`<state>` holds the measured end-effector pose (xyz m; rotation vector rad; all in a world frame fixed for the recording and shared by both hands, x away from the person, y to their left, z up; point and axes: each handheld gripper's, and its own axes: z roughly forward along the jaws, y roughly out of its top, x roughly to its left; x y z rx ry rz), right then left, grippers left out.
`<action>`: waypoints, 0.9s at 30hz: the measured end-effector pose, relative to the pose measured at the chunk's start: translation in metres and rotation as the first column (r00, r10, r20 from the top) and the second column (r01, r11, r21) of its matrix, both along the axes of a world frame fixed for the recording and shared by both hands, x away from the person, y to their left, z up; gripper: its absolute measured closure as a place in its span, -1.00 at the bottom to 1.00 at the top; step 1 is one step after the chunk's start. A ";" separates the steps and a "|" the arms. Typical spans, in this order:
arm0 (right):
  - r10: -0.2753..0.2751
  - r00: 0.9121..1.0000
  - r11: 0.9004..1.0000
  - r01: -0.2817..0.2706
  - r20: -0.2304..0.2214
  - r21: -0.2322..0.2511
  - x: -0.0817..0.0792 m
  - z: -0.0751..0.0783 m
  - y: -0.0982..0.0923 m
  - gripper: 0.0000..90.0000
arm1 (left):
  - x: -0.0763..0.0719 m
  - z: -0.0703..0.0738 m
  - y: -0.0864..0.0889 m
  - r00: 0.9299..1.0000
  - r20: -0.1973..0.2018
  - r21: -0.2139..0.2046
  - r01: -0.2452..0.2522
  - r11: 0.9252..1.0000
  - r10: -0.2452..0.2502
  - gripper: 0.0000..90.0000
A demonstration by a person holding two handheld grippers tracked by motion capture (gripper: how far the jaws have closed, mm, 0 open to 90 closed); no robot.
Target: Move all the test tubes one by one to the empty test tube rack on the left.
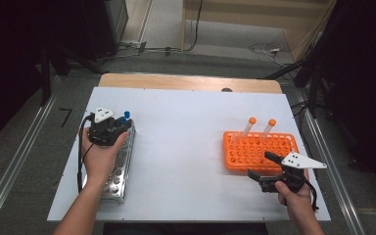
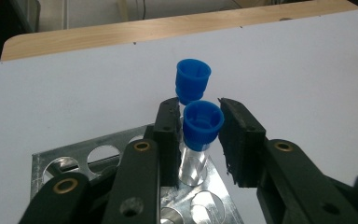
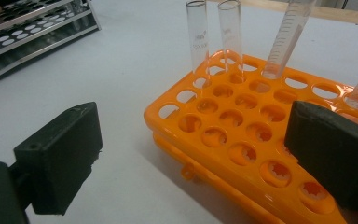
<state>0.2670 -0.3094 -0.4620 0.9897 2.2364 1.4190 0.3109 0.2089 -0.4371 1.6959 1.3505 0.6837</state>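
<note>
Two blue-capped clear tubes stand upright in the metal rack point(image 2: 98, 158) at its far end: the nearer tube point(image 2: 196, 140) sits between the jaws of the left gripper point(image 2: 196, 135), the left jaw at its side and the right one a slight gap off its cap, so nothing is clamped, while the farther tube point(image 2: 192, 80) rises just behind it. Right gripper point(image 3: 191, 154) is spread wide and empty, just in front of the orange rack point(image 3: 242, 140), where clear tubes stand beyond the jaws.

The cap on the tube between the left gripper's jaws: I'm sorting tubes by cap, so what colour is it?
Blue cap, clearest in the left gripper view.
</note>
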 end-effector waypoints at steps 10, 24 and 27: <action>-0.011 1.000 1.000 0.011 0.002 0.009 0.002 0.001 0.000 -0.94 | -0.016 0.010 0.002 0.998 0.062 -0.102 0.029 0.994 -0.023 -0.30; -0.046 0.999 0.999 0.046 0.018 0.024 0.011 0.008 0.000 -0.88 | -0.053 0.026 -0.028 0.979 0.153 -0.144 0.155 0.977 -0.132 -0.92; -0.052 0.998 0.998 0.051 0.022 0.023 0.014 0.010 0.003 -0.77 | -0.061 0.028 -0.035 0.971 0.175 -0.151 0.191 0.970 -0.164 -0.98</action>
